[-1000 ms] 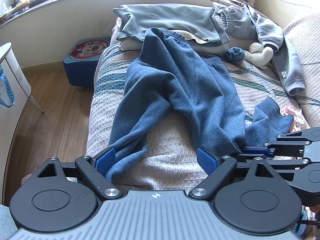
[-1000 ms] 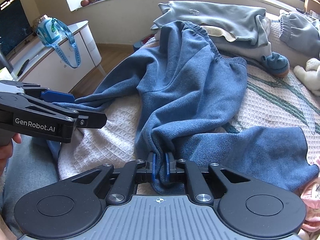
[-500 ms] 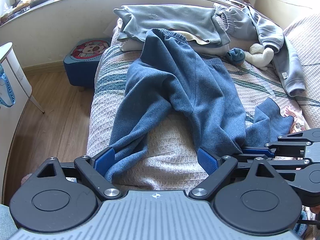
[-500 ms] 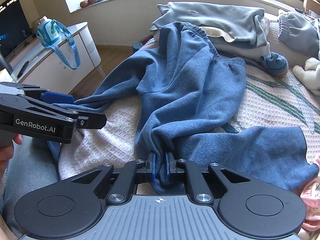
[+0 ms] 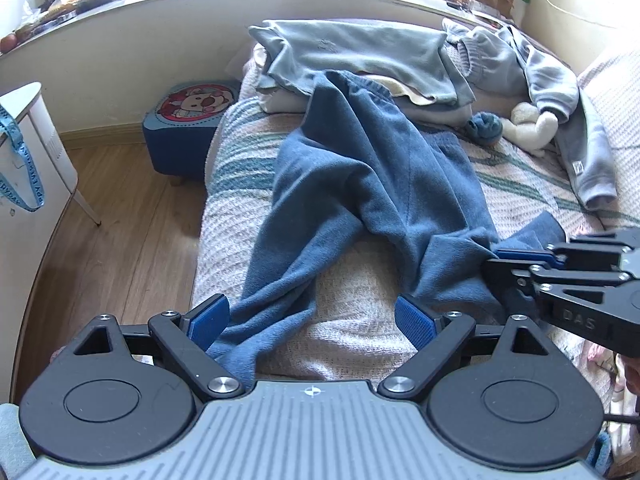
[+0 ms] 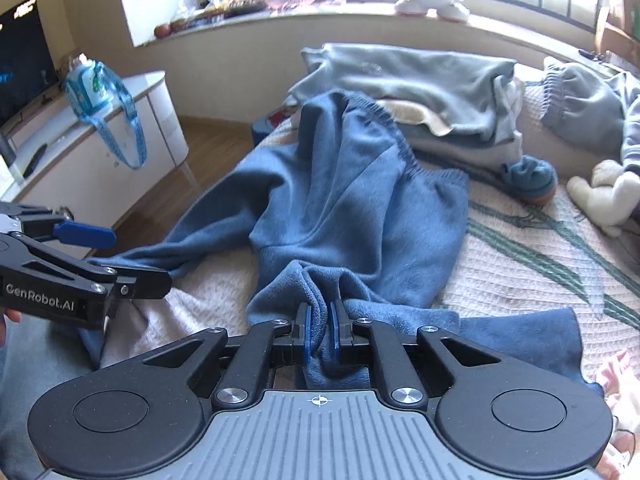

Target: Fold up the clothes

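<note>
Sweatpants (image 5: pixel 372 184) of blue fleece lie spread along the bed (image 5: pixel 360 320), the gathered waistband resting up against a stack of folded clothes (image 5: pixel 360 52) at the far end and the two legs running back toward the near edge. The cloth is rumpled, with deep creases where the legs part. One leg trails to the bed's left edge near the cameras; the other is bunched and twisted toward the right side, its end lying flat as a broad flap.

The right gripper (image 6: pixel 319 330) points steeply down at the near edge, its blue pads drawn close together and clamped on a thick fold of that right leg; the fleece bulges up between them and hangs below. In the left wrist view the same gripper (image 5: pixel 516 258) reaches in from the right, pinching the cloth.

The left gripper (image 5: pixel 310 318) also tilts downward over the near left part of the bed, fingers (image 5: pixel 208 320) spread wide apart. The left leg's end lies between them, beside the left pad, but nothing presses on it. From the right wrist view it (image 6: pixel 100 256) hangs at the left edge.

Farther off, a grey hoodie (image 5: pixel 560 120), a small blue slipper (image 5: pixel 486 126) and a cream plush toy (image 5: pixel 528 124) lie toward the bed's far right corner. A blue stool (image 5: pixel 188 120) stands on the wooden floor beside the bed.
</note>
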`<state>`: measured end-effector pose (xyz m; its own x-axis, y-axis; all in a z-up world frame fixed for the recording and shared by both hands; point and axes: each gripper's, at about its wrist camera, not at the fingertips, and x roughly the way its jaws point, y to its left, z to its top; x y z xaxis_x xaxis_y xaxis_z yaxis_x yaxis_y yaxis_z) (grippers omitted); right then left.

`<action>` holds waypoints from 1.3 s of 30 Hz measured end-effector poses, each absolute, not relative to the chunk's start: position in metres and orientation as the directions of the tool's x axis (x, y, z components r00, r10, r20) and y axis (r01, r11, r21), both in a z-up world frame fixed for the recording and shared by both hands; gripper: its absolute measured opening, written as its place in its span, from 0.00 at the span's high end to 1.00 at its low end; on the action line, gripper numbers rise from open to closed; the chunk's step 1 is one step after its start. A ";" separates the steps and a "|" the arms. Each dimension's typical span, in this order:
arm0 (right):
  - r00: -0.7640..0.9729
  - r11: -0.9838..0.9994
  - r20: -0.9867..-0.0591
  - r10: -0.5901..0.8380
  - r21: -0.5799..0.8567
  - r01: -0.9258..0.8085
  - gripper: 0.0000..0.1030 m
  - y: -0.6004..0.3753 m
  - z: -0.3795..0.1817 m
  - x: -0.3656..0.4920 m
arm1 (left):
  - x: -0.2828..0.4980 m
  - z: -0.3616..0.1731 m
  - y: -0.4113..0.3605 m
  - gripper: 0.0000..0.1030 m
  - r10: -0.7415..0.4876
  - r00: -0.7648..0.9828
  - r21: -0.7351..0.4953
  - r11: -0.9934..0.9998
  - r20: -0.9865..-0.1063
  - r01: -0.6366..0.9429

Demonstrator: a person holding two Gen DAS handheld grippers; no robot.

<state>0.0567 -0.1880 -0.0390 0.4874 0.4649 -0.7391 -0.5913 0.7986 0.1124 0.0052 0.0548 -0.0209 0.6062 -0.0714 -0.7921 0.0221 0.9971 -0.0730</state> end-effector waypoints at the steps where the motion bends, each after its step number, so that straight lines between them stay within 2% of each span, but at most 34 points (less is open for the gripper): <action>1: 0.495 0.804 -0.733 0.467 0.118 -0.583 0.85 -0.192 -0.037 0.055 | 0.005 -0.020 0.055 0.13 -0.075 0.606 -0.078 0.997 -0.792 0.021; 8: 0.579 0.873 -0.710 0.401 0.104 -0.477 0.79 -0.239 -0.026 0.041 | 0.001 -0.014 0.047 0.13 -0.115 0.610 -0.103 0.993 -0.784 0.055; 14: 0.618 0.916 -0.732 0.287 0.021 -0.402 0.77 -0.283 -0.023 0.043 | 0.004 -0.017 0.026 0.13 -0.151 0.584 -0.097 0.988 -0.798 0.123; 15: 0.619 0.919 -0.736 0.273 0.008 -0.395 0.75 -0.288 -0.024 0.045 | 0.005 -0.019 0.023 0.13 -0.156 0.579 -0.096 0.987 -0.800 0.132; 17: 0.623 0.925 -0.744 0.241 -0.018 -0.379 0.60 -0.295 -0.030 0.051 | 0.005 -0.022 0.017 0.13 -0.163 0.569 -0.095 0.985 -0.806 0.147; 19: 0.626 0.934 -0.751 0.210 -0.036 -0.356 0.55 -0.300 -0.038 0.060 | 0.005 -0.025 0.012 0.13 -0.162 0.560 -0.085 0.983 -0.812 0.162; 31: 0.550 0.948 -0.831 0.082 -0.105 -0.300 0.55 -0.285 -0.102 0.115 | 0.002 -0.032 0.028 0.13 -0.116 0.541 -0.067 0.992 -0.833 0.109; 33: 0.548 0.943 -0.833 0.076 -0.119 -0.311 0.58 -0.283 -0.102 0.115 | 0.003 -0.032 0.030 0.13 -0.118 0.539 -0.076 0.992 -0.834 0.101; 34: 0.547 0.939 -0.834 0.080 -0.120 -0.321 0.68 -0.282 -0.101 0.115 | 0.003 -0.032 0.030 0.13 -0.123 0.539 -0.080 0.992 -0.833 0.102; 35: 0.544 0.935 -0.835 0.087 -0.119 -0.333 0.83 -0.281 -0.101 0.114 | 0.003 -0.032 0.030 0.13 -0.129 0.541 -0.082 0.991 -0.831 0.110; 37: 0.547 0.926 -0.834 0.080 -0.141 -0.351 0.95 -0.275 -0.098 0.109 | 0.001 -0.030 0.029 0.13 -0.140 0.548 -0.086 0.989 -0.824 0.124; 39: 0.559 0.925 -0.825 0.084 -0.144 -0.352 0.98 -0.271 -0.091 0.103 | -0.002 -0.028 0.030 0.13 -0.146 0.558 -0.090 0.988 -0.817 0.127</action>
